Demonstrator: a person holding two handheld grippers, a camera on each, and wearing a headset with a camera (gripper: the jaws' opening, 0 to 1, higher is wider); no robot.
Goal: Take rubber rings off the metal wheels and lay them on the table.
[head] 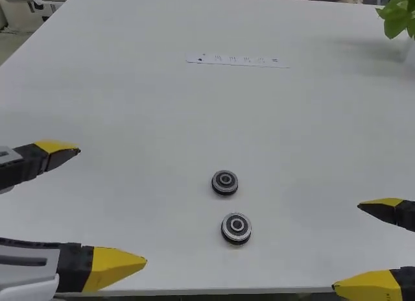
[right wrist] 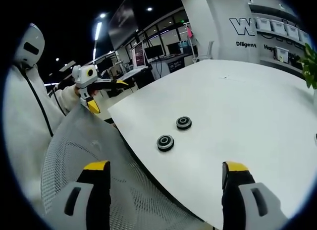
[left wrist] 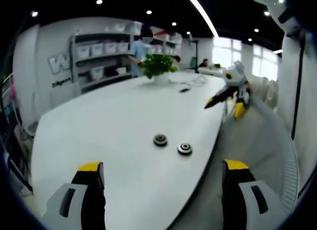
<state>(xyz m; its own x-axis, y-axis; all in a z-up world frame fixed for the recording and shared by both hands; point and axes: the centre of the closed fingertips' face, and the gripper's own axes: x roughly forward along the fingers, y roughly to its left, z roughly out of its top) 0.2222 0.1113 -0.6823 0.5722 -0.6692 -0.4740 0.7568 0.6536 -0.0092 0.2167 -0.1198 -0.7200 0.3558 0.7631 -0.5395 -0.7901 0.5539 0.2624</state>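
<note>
Currently I see two round metal wheels [head: 225, 183], black-rimmed, on the smooth white worktop [head: 194, 119]; my left gripper [head: 111, 206] and right gripper [head: 347, 246] both hold their jaws apart.

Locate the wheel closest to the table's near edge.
Head view, low centre: the near wheel lies on the table by its front edge, just this side of the far wheel and slightly right of it.

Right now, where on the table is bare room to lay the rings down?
Widest: bare table between the far wheel and the white strip. Also free: beside both wheels, toward the left gripper and right gripper. Tight: around the near wheel, close to the table edge.
</note>
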